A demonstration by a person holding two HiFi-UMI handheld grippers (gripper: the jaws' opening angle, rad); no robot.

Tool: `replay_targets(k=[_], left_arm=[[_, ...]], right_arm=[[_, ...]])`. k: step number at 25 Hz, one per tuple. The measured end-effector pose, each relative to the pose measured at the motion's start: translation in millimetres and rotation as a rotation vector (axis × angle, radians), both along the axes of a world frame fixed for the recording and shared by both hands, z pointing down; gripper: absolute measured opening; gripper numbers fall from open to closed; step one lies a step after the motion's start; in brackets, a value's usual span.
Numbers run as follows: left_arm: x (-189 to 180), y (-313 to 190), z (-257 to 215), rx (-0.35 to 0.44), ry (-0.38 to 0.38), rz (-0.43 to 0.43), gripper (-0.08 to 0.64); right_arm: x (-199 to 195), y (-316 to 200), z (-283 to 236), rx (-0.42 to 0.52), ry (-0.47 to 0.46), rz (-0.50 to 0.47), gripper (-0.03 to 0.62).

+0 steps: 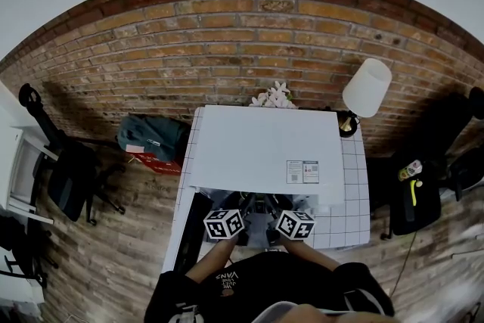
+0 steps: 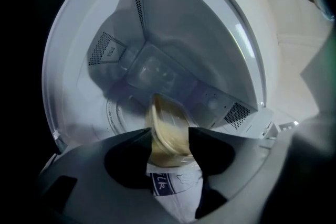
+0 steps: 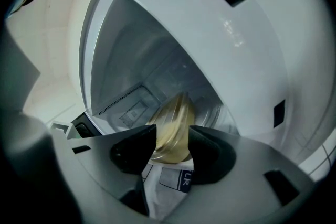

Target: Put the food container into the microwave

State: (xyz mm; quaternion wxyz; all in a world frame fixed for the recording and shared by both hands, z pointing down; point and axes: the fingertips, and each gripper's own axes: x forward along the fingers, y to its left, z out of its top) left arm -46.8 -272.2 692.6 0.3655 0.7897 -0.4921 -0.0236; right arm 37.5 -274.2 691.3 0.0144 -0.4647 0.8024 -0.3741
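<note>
Left gripper view: left gripper (image 2: 169, 140) and right gripper (image 3: 172, 141) each clamp the clear plastic food container (image 2: 164, 118) of creamy yellow food, which reaches into the open white microwave (image 2: 178, 29).

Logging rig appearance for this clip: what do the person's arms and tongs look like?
The left tongs and right tongs have grey bodies with rounded black pads. The left cube and right cube on them are white with black square markers. The person wears a black top with white lettering.
</note>
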Motion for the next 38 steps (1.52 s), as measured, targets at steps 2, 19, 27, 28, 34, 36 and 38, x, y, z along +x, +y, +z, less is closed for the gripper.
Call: replay_targets(k=[2,19,27,28,34,36,38], left_arm=[[1,0,0,0.000,0.000,0.002,0.223],[2,6,-2,0.000,-0.027,0.002,0.276],[-7,23,-4,0.008,-0.050,-0.001,0.276],[-7,26,-3,0.009,-0.056,0.004,0.276],[0,40,1,0.005,-0.095,0.051,0.272],[2,43,2,0.007,-0.105,0.062,0.247],[4,45,1,0.016,-0.113,0.073,0.203]], right_arm=[[0,1,0,0.001,0.001,-0.003,0.168],[6,15,-6,0.014,-0.014,0.003,0.192],[8,27,-6,0.013,0.003,-0.004,0.192],[8,29,-6,0.011,0.005,-0.008,0.192],[4,41,0,0.001,0.051,-0.046,0.190],[2,44,1,-0.002,0.064,-0.056,0.190],[0,45,2,-0.002,0.075,-0.067,0.177]])
